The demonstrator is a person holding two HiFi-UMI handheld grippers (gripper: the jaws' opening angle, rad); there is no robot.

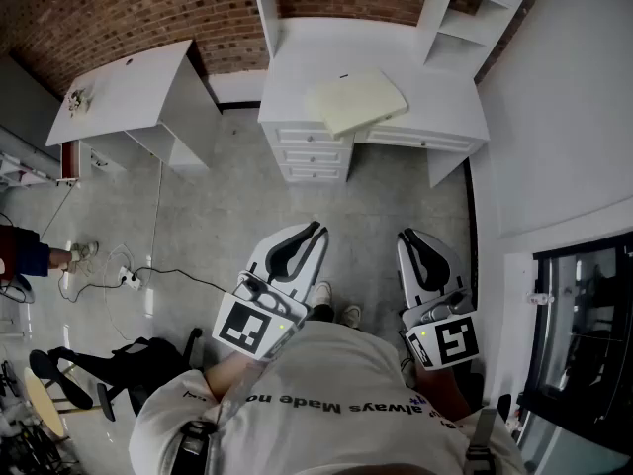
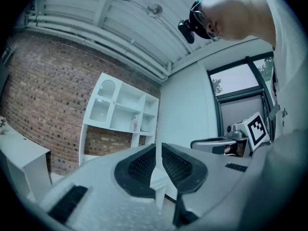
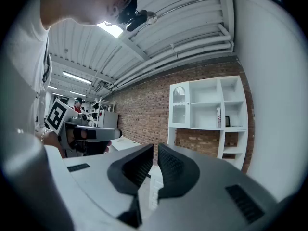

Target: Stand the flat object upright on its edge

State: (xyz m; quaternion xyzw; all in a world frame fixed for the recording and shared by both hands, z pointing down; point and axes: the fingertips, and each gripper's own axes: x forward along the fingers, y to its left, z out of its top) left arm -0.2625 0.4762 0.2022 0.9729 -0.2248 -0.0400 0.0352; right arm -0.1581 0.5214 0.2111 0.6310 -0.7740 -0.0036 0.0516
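Lying flat on the white tabletop (image 1: 445,117) near its front edge, the cream board (image 1: 356,100) is untouched, so none of the task looks done. Well back from it, the person holds the left gripper (image 1: 315,234) and the right gripper (image 1: 410,240) low by the body, both clenched shut with nothing between the jaws. Everything is left, I'd say: walking up, getting a grip on the board, and tipping it onto its edge.

The white T-shirt (image 1: 326,364), behind the fingers (image 1: 289,251), carries dark print, upside down and only partly readable: "always Made no". The marker cubes (image 1: 252,327) show black-and-white square patterns.
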